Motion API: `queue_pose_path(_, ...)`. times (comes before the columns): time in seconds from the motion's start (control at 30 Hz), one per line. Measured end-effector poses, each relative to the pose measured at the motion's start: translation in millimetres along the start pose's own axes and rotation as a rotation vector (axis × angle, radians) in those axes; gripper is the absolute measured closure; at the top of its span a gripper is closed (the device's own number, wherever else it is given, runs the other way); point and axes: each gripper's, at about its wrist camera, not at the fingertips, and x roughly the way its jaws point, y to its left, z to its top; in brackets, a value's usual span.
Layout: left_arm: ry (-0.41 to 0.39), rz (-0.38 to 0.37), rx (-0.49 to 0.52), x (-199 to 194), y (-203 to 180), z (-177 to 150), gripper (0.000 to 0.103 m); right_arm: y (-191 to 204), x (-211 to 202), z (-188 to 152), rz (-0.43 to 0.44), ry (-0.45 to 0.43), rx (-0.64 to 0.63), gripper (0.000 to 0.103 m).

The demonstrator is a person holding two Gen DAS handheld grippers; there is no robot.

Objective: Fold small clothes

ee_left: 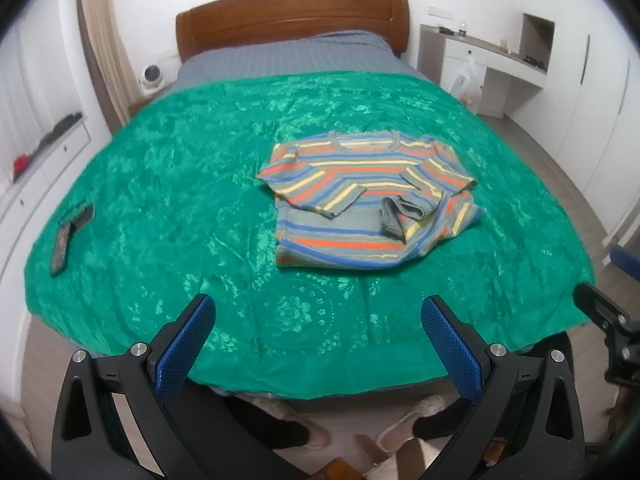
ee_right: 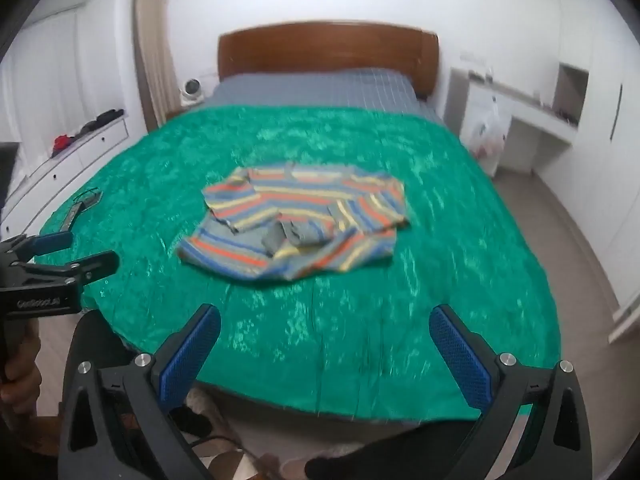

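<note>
A small striped sweater [ee_left: 360, 196], in grey, blue, orange and yellow, lies on the green bedspread [ee_left: 160, 184] with both sleeves folded in across its front. It also shows in the right wrist view [ee_right: 304, 216]. My left gripper [ee_left: 318, 312] is open and empty above the bed's near edge, well short of the sweater. My right gripper [ee_right: 325, 320] is open and empty too, likewise back from the sweater. The left gripper also shows at the left of the right wrist view [ee_right: 76, 250].
A dark remote-like object [ee_left: 70, 236] lies on the bedspread at the left edge. Wooden headboard [ee_left: 292, 16] at the back. White drawers [ee_left: 40, 160] left, a desk [ee_left: 488, 60] with a plastic bag [ee_left: 466, 82] right. The person's feet [ee_left: 288, 432] are below the bed edge.
</note>
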Motion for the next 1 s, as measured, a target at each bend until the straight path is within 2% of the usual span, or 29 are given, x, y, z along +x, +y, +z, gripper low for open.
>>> queue_pose_path(0.13, 0.005, -0.002, 0.0, 1.6, -5.0, -0.4, 0.0, 1.1, 9.8, -0.3, -0.002, 0.015, 0.034, 0.0)
queue_pose_path(0.3, 0.032, -0.074, -0.022, 4.2, -10.2, -5.8, 0.0, 11.5, 16.8, 3.9, -0.059, 0.066, 0.035, 0.0)
queue_pose_path(0.37, 0.023, -0.054, -0.006, 1.8, -13.9, -7.3, 0.0, 14.9, 12.5, 0.6, -0.023, 0.036, 0.007, 0.0)
queue_pose_path(0.43, 0.009, -0.037, -0.004, -1.4, -15.3, -7.9, 0.0, 12.2, 6.0, -1.8, 0.032, 0.004, 0.032, 0.0)
queue_pose_path(0.5, -0.003, -0.023, -0.011, -4.2, -14.0, -7.8, 0.0, 13.2, 1.8, -0.6, 0.047, -0.012, 0.042, 0.0)
queue_pose_path(0.73, -0.018, -0.006, 0.006, -6.7, -14.7, -10.1, 0.0, 16.4, -0.2, -2.8, 0.018, -0.003, 0.026, 0.0)
queue_pose_path(0.9, -0.022, -0.007, 0.012, -7.8, -16.1, -12.2, 0.0, 11.2, 2.3, -4.6, 0.044, 0.008, 0.073, 0.0)
queue_pose_path(1.0, -0.016, -0.012, 0.007, -7.2, -16.2, -12.8, 0.0, 13.0, 1.4, -4.3, 0.029, 0.006, 0.064, 0.0)
